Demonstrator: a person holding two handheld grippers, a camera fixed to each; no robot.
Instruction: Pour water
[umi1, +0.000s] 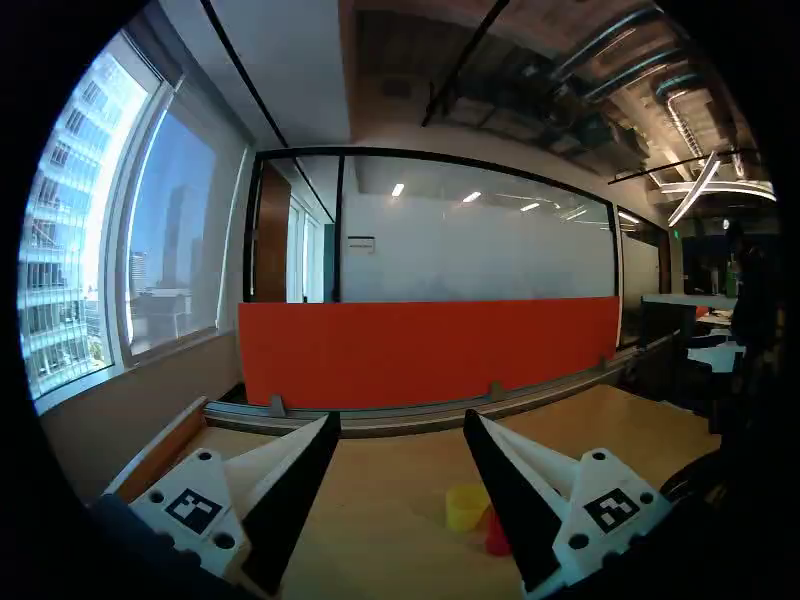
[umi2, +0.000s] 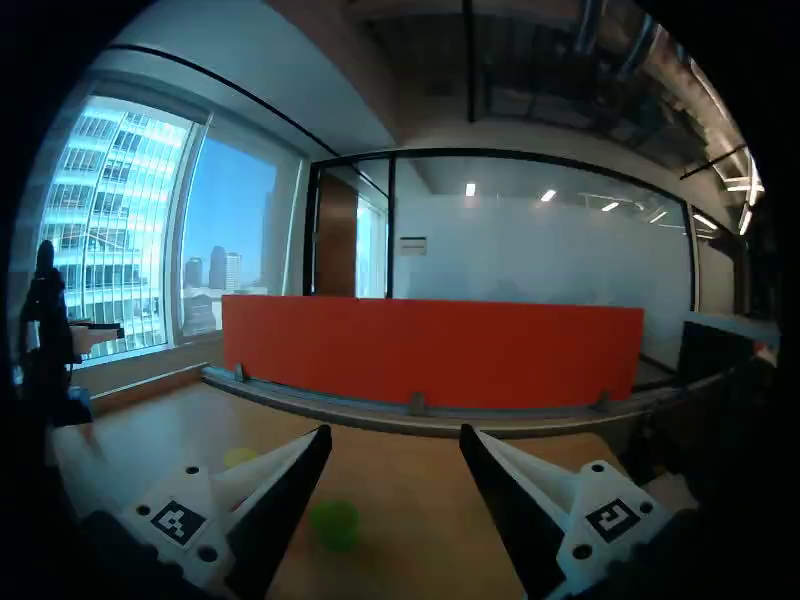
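Left gripper view, from the left: window (umi1: 150, 250) along the wall, then orange panel (umi1: 430, 350) behind the wooden tabletop (umi1: 390, 500). At the bottom, left gripper (umi1: 400, 450): hangs over the tabletop, fingers spread wide, holds nothing. Between the fingers, toward the right one: yellow cup (umi1: 466, 505) upright, red cup (umi1: 497, 535) just beside it, partly hidden by that finger.

Right gripper view: right gripper (umi2: 395, 450) spread apart too, empty. Small yellow shape (umi2: 240, 457) at the left finger's edge, too blurred to name. Green cup (umi2: 335, 522) upright on the tabletop between the fingers, nearer the left one.
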